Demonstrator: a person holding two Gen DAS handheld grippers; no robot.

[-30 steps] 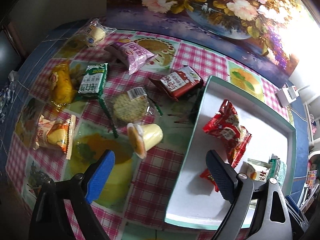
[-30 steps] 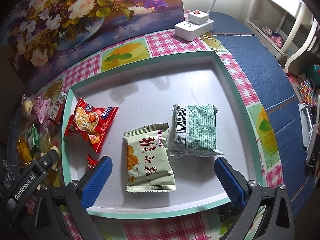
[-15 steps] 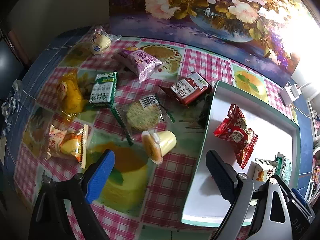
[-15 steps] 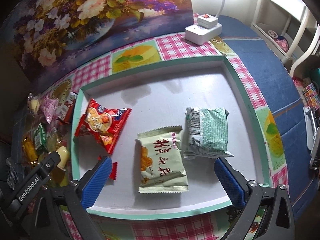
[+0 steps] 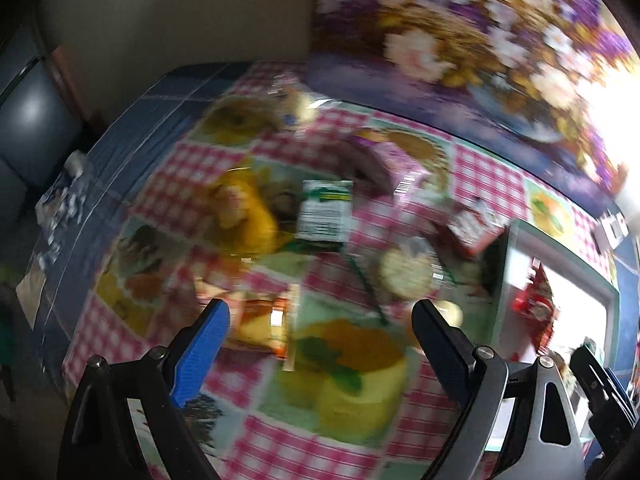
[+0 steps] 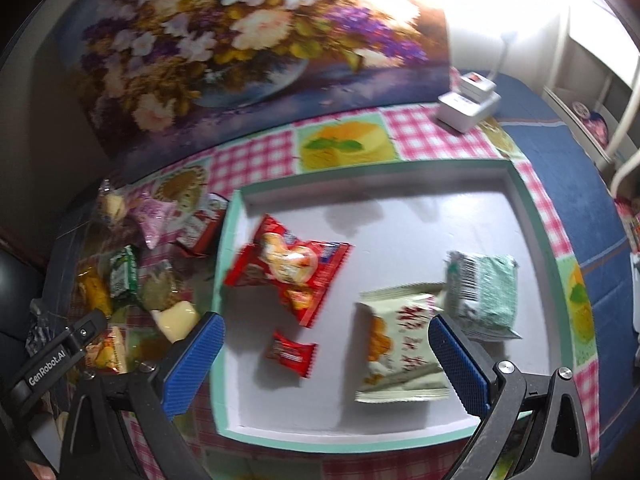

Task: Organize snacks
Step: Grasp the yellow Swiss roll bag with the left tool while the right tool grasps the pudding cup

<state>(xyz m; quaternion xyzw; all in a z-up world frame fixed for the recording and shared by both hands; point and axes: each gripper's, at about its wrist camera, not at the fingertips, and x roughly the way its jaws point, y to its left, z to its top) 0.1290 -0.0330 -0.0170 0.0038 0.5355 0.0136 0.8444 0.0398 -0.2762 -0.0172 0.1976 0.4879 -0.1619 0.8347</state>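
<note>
Both hand-held grippers hang open and empty over a checked tablecloth [image 6: 420, 140] mid-way through a snack tidy-up: the left gripper [image 5: 320, 324] has its blue-padded jaws spread wide above an orange-and-yellow packet [image 5: 264, 328] in a motion-blurred view, while the right gripper [image 6: 326, 340] stands just as wide over the near edge of the green-rimmed tray [image 6: 532, 208]. Four snacks already lie in the tray: a small red sweet [image 6: 291, 353] nearest, a cream packet with red lettering [image 6: 396, 348] touching a green-and-white packet [image 6: 484, 292], and a large red packet [image 6: 288, 268] toward the left wall. Left of the tray, the unsorted pile waits on the cloth: a pale jelly cup [image 6: 176, 318], a round cracker in clear wrap [image 5: 404, 276], a green-and-white pouch [image 5: 325, 212], a yellow packet [image 5: 246, 208], a dark red packet [image 5: 474, 226], a pink packet [image 6: 154, 216] and, farthest back, a small clear-wrapped cake [image 6: 112, 204]. By the look of it, roughly a third of the job is done; the left gripper appears next in line to collect
</note>
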